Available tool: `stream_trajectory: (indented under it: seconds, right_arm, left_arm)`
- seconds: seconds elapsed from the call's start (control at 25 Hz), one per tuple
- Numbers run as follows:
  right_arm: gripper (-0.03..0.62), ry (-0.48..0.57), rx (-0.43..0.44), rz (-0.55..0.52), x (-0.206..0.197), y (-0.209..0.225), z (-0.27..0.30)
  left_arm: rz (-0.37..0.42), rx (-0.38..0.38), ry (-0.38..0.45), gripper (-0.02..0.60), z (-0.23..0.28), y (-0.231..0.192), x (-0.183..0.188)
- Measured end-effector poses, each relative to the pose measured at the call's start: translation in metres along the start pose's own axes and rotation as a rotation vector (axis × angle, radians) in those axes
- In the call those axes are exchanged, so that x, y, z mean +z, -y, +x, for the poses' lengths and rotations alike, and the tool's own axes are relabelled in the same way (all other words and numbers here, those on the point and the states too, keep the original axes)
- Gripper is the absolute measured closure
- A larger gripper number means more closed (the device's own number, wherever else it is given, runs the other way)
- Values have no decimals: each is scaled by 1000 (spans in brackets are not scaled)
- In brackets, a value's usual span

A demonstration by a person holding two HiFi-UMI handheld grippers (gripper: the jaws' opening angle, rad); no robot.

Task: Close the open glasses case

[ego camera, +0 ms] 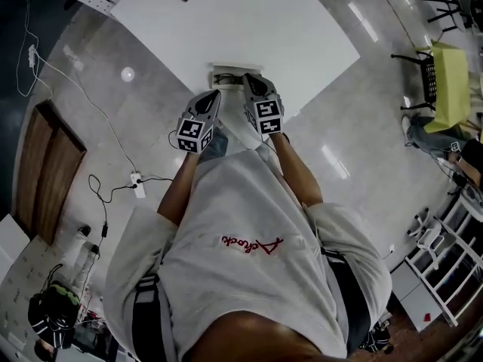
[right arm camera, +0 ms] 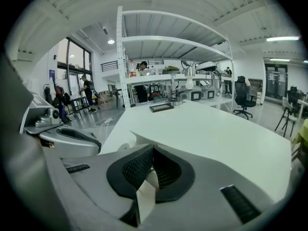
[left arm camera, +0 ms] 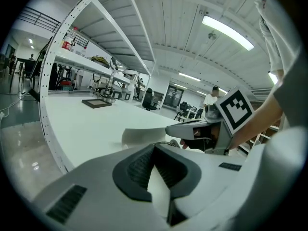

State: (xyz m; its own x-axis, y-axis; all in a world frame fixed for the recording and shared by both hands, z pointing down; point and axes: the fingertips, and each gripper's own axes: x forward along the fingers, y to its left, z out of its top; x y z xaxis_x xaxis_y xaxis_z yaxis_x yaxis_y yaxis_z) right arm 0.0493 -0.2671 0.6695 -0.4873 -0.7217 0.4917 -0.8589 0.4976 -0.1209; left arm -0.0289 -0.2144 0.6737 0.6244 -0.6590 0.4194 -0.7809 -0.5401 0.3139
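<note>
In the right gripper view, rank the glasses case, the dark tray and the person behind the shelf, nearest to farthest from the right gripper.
1. glasses case: directly ahead, at the near edge of the table.
2. dark tray: far end of the table, centre.
3. person: beyond the table, behind the shelf, left of centre.

Glasses case (ego camera: pixel 226 75) mostly hidden (contents unclear) behind left tongs (ego camera: pixel 216 94), right tongs (ego camera: pixel 248 79).

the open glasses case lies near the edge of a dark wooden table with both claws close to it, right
Not quite: the table is white, not dark wood, as the head view shows. The rest holds: the open glasses case lies near its edge, with the left claw and the right claw close to it.
</note>
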Motion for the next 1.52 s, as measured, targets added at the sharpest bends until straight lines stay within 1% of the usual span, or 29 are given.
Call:
stream_trajectory:
  seconds: [0.08,0.28,0.36,0.52,0.6,0.64,0.76,0.84,0.92,1.0,1.08,1.2,1.28,1.4,1.52]
  right_arm:
    - [580,-19,7,-61,-2,-2,2]
    - [580,-71,-5,-309,-2,2,4]
    - [580,-88,-2,-434,1,3,5]
    - [580,-137,7,-744,-4,-2,9]
    - [580,-162,3,-860,-8,1,10]
    - [580,-170,-1,-898,-9,3,10]
    - [569,-168,-6,-948,-8,4,9]
    - [539,-156,-12,-951,-5,3,8]
    - [491,-158,-20,-956,-4,3,9]
    - [467,-181,-14,-962,-8,5,14]
    - [461,-204,-7,-971,-10,8,18]
    - [468,-217,-4,-983,-8,13,22]
    - [546,-221,0,-996,-8,14,23]
    - [559,-220,16,-1021,-10,13,21]
    - [562,-221,28,-1021,-11,10,22]
  left_arm:
    - [-2,-3,5,561,0,2,-1]
    - [-4,-12,7,561,2,8,-1]
    - [-5,-15,9,561,3,8,0]
    - [-5,-18,15,561,4,5,1]
    - [-5,-17,18,561,5,5,3]
    - [-6,-16,19,561,5,6,3]
    - [-8,-13,22,561,5,6,2]
    - [-10,-11,21,561,5,6,1]
    - [-12,-11,20,561,4,7,0]
    - [-11,-16,18,561,4,7,-1]
    - [-8,-20,14,561,5,8,-1]
    - [-5,-24,13,561,6,11,-1]
    - [-5,-23,12,561,5,11,-3]
    - [-6,-19,10,561,4,10,-4]
    - [-6,-16,8,561,3,7,-4]
